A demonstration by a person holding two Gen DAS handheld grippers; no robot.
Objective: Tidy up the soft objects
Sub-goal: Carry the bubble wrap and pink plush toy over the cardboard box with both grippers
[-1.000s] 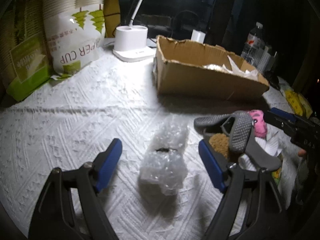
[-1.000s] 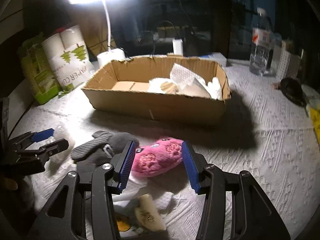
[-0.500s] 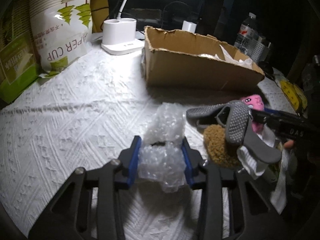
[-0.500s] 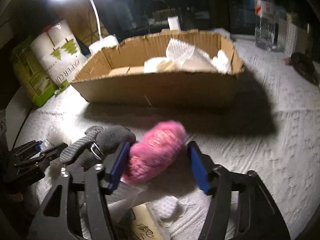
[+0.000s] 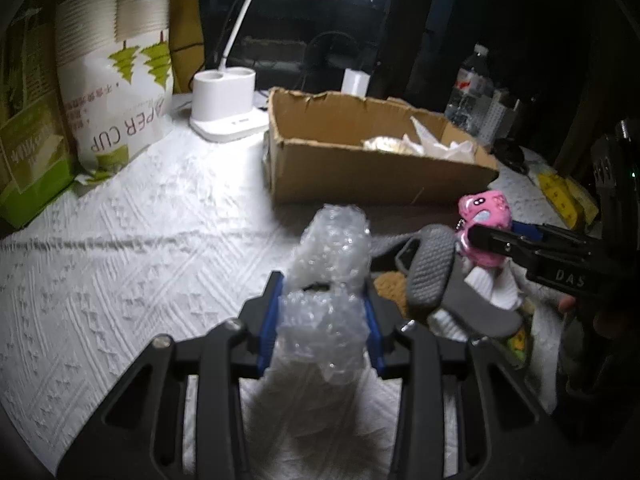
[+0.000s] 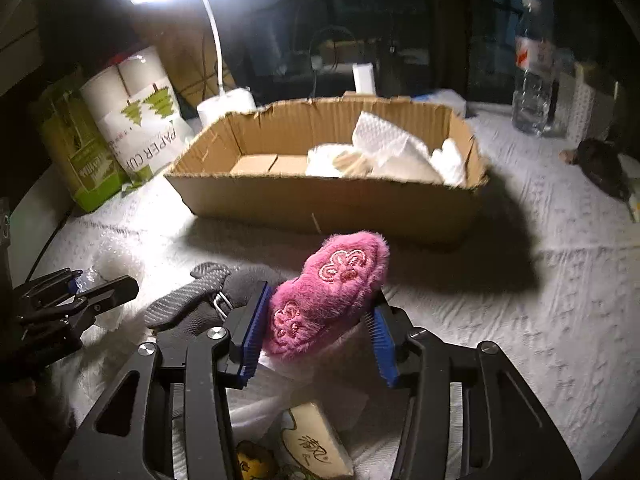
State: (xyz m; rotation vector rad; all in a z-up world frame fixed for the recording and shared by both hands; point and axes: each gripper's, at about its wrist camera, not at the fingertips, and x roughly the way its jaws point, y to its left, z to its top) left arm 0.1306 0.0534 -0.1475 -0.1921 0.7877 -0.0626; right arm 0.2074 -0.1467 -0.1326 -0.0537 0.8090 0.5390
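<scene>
My left gripper [image 5: 322, 322] is shut on a clear bubble wrap wad [image 5: 328, 272] and holds it above the white cloth. My right gripper [image 6: 316, 332] is shut on a pink plush toy [image 6: 328, 296], lifted off the pile; the toy also shows in the left wrist view [image 5: 486, 224]. A cardboard box [image 6: 332, 200] with white paper and pale soft items stands behind, and it shows in the left wrist view [image 5: 360, 176]. A grey glove [image 6: 208, 296] lies left of the right gripper.
A paper cup pack [image 5: 108, 80] and a green box [image 5: 28, 160] stand at the far left. A white lamp base [image 5: 224, 108] sits behind the box. A water bottle [image 6: 534, 68] and a dark object [image 6: 600, 166] are at the right. Small packets [image 6: 312, 444] lie under the right gripper.
My left gripper closed on the bubble wrap and raised it. My right gripper closed on the pink plush toy and lifted it off the pile.
</scene>
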